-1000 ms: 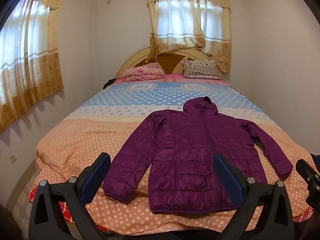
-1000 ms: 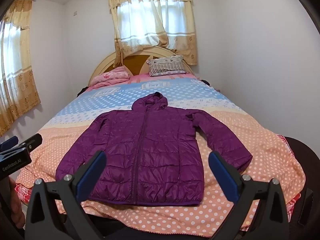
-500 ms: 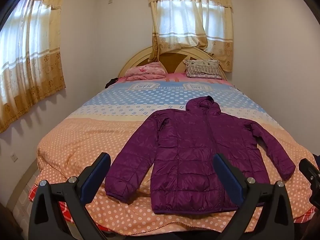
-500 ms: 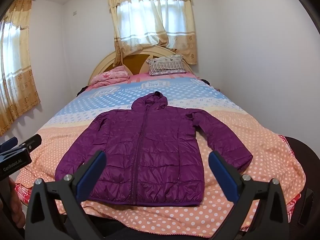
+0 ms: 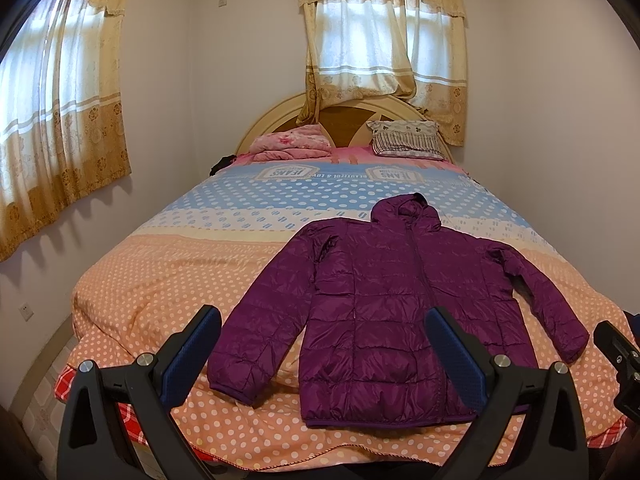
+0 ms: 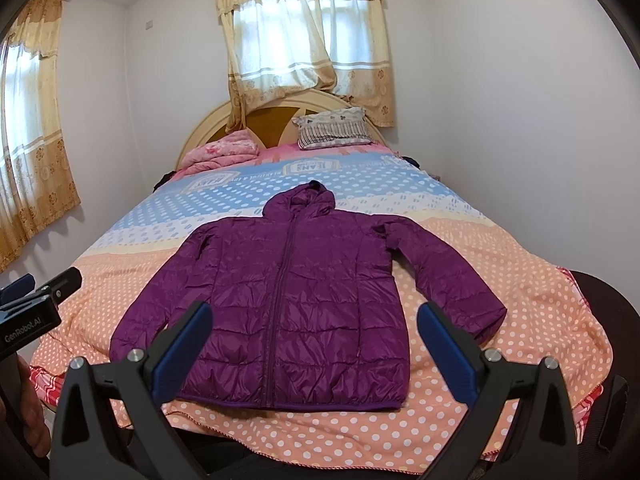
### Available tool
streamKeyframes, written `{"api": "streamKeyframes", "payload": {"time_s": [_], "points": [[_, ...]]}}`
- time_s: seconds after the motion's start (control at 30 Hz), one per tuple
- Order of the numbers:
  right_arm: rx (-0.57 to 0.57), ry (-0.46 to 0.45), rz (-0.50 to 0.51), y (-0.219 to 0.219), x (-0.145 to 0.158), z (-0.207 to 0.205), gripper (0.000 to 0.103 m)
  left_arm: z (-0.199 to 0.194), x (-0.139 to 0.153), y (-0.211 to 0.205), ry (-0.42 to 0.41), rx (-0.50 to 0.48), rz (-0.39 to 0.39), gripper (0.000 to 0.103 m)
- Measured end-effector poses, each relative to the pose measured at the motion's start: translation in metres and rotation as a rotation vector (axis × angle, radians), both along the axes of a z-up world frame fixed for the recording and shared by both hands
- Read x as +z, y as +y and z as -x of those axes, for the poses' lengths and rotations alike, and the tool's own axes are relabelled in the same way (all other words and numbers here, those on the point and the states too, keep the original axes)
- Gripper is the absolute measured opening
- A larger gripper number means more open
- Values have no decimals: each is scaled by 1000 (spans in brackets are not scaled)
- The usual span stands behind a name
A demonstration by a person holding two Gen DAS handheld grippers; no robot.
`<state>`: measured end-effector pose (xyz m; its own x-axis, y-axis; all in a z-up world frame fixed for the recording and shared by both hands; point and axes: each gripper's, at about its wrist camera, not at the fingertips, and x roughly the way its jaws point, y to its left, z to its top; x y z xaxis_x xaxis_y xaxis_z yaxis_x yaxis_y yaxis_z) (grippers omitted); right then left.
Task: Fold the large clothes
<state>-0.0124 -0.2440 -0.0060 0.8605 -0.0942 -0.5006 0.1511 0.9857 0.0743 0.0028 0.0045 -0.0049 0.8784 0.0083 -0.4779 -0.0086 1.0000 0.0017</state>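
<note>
A purple hooded puffer jacket (image 5: 384,312) lies flat and zipped on the bed, hood toward the headboard, both sleeves spread out. It also shows in the right wrist view (image 6: 304,300). My left gripper (image 5: 324,356) is open and empty, held in the air in front of the jacket's hem and left sleeve. My right gripper (image 6: 316,352) is open and empty, held in front of the hem. Neither touches the jacket. Part of the right gripper shows at the left wrist view's right edge (image 5: 620,360), and the left gripper shows at the right wrist view's left edge (image 6: 32,304).
The bed (image 5: 160,272) has an orange, cream and blue dotted cover. A folded pink blanket (image 5: 288,144) and a striped pillow (image 5: 404,140) lie by the headboard. Curtained windows and white walls surround the bed. A dark rounded object (image 6: 608,320) stands at the bed's right.
Both views have shifted very slightly; the jacket sits a little further right in the left wrist view. The jacket has not moved and both grippers stay open.
</note>
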Motion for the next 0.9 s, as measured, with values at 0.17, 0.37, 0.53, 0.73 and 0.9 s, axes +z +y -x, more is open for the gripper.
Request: {"api": "streamKeyframes", "payload": {"time_s": [0.17,0.37,0.53,0.73,0.9], "points": [[0,2,-1,-1,0,-1,103,-1,-1,-1,-2,5,-1,102],[-3,2,-2,-1,-1,0,103,-1,0,0,-3,7,1,102],[0,4,-2,-1,-1,-1,103,0,0,0,-3,8,3,102],[1,7,-2,-1,-2,0,103,0,0,0,-2,9,3,102],[-1,8,-2,-1,-3,-1,103,-1,1,0,-2,7,3,102]]}}
